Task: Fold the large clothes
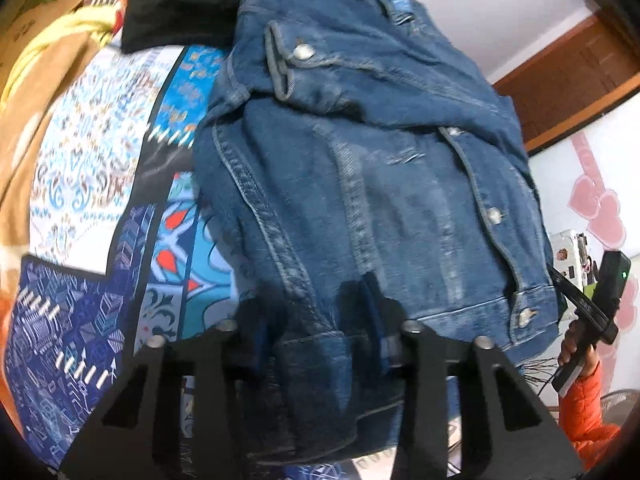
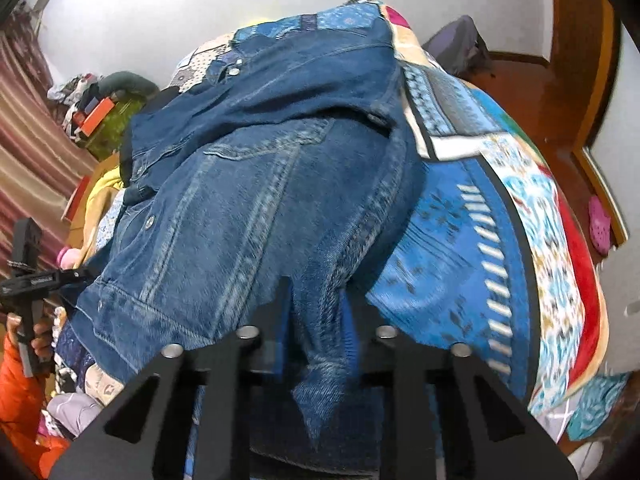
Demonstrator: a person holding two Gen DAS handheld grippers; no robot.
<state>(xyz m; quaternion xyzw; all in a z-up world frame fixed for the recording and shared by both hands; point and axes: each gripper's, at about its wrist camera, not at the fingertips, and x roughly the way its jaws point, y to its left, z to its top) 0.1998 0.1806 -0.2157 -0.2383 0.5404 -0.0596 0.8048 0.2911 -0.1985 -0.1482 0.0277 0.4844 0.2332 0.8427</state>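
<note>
left gripper (image 1: 316,320) and right gripper (image 2: 316,316) each clamp the near edge of denim jacket (image 1: 360,152) on patterned bedspread (image 1: 100,160).

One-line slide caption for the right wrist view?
Right gripper clamps the denim jacket over a blue patterned bedspread.

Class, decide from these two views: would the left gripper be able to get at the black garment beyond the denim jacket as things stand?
Probably not: the left gripper is shut on the jacket, whose bulk lies between it and the black garment.
</note>
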